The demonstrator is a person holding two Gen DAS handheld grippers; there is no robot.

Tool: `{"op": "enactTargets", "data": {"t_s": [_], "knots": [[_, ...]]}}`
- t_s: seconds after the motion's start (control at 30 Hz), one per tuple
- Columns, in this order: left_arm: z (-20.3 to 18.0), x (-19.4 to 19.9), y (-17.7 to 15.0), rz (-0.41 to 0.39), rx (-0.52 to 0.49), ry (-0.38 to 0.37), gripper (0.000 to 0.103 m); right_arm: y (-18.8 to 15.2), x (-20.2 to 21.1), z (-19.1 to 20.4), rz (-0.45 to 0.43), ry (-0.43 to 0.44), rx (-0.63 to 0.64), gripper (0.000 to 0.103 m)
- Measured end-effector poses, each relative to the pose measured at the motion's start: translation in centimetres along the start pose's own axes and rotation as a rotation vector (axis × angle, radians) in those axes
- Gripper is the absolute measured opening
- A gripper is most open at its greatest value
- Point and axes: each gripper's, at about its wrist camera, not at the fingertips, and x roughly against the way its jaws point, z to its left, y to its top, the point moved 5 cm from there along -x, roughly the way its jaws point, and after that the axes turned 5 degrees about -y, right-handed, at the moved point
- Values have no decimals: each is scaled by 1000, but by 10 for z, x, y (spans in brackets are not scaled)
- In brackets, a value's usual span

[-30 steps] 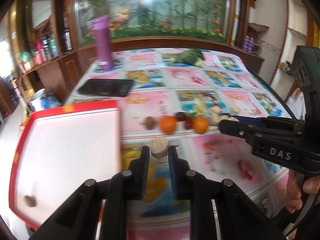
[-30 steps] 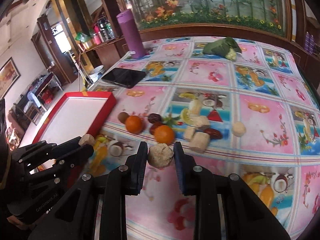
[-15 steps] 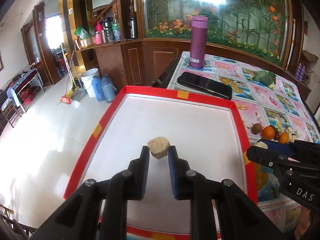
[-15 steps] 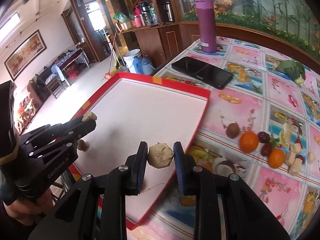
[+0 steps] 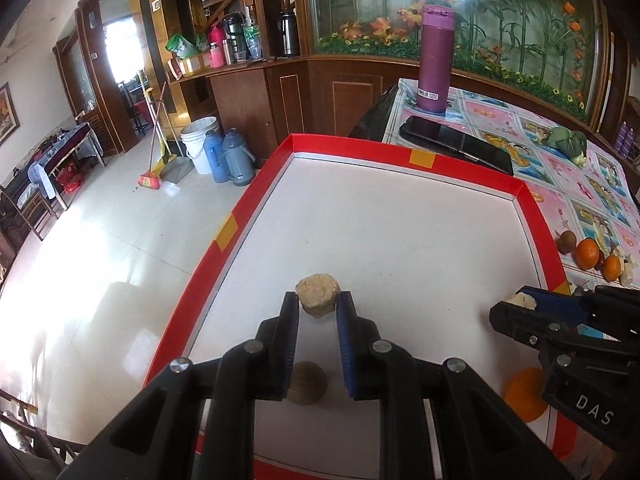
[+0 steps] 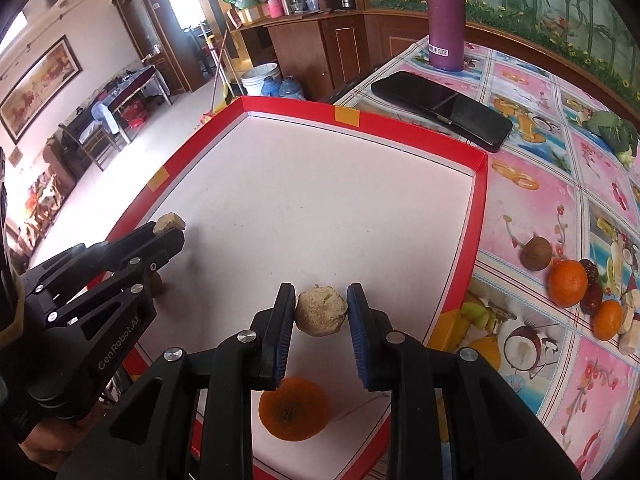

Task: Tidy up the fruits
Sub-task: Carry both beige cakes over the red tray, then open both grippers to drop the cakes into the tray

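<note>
Red-rimmed tray (image 6: 478, 216), white floor, shallow wall: the largest item, set at the left end of the table and overhanging its near-left edge above the tiled room floor. Holds one orange (image 6: 293, 408) near the right wrall's near end and one brown round fruit (image 5: 307, 383) near the left wall.

Vinyl tablecloth (image 6: 532, 216), pink fruit print, to the right of the tray. Carries a purple flask (image 6: 446, 16) at the far end, a black phone (image 6: 442, 110) just beyond the tray's far right corner, a green leafy item (image 6: 612, 130) far right.

Left gripper (image 5: 318, 316): black frame, blue pads, pinching a tan faceted lump (image 5: 318, 295) above the tray floor, near its left wall.

Right gripper (image 6: 322, 320): same build, pinching a second tan lump (image 6: 320, 310) above the tray floor, near its right wall.

Loose fruit on the cloth, right of the tray, well apart from both grippers: brown fruit (image 6: 537, 253), two oranges (image 6: 568, 283), dark dates (image 6: 589, 276), pale pieces, not yet collected.

Risks, as judged: both lumps look crumbly and are held only at the pad tips, so a jolt could break or drop them. Released from height, a rounded lump may roll or bounce over the low wall on the left side and fall to the floor. A release straight down could also land on the fruit already lying beneath each gripper and knock it about.
</note>
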Motion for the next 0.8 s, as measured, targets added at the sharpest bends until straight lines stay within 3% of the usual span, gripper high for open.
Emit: {"op": "enactTargets", "data": {"t_s": [0.37, 0.47, 0.63, 0.8], "knots": [[8, -6, -5, 30, -13, 41, 25, -6, -4, 4, 52, 1, -3, 30], [9, -3, -4, 22, -15, 57, 34, -5, 3, 2, 31, 19, -18, 31], [5, 7, -1, 1, -11, 72, 60, -4, 24, -8, -29, 35, -40, 31], [-14, 26, 6, -47, -27, 50, 76, -9, 43, -34, -63, 28, -80, 32]]}}
